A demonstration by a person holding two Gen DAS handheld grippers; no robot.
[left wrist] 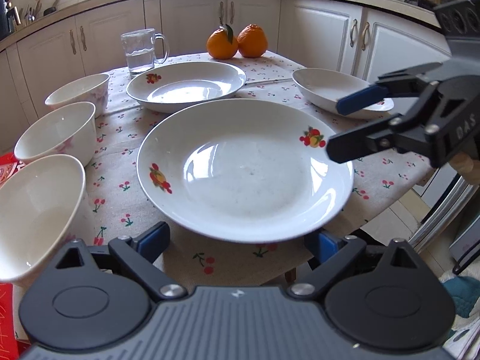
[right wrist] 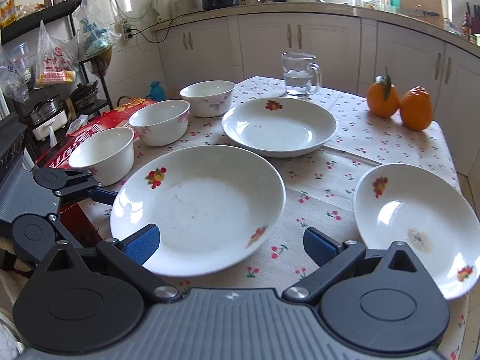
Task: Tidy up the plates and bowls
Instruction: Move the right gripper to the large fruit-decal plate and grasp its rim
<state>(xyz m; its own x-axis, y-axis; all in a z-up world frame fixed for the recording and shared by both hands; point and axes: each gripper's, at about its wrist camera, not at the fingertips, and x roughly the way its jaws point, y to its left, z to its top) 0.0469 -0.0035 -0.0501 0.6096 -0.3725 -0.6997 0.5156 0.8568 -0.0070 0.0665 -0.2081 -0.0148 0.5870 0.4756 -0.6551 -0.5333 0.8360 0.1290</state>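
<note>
Two spread grippers, left (left wrist: 240, 241) and right (right wrist: 231, 244), flank the big white fruit-print plate (left wrist: 244, 171); left nearer, rim between jaws, untouched.

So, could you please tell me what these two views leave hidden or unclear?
- Left wrist view: the small plate has its near rim hidden behind the right gripper.
- Left wrist view: the nearest bowl is cut off by the left edge.
- Right wrist view: the left gripper is only partly in frame.

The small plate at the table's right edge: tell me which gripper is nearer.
Right. The right gripper hangs open just beside the small plate; the left gripper sits open at the big plate, farther away.
</note>
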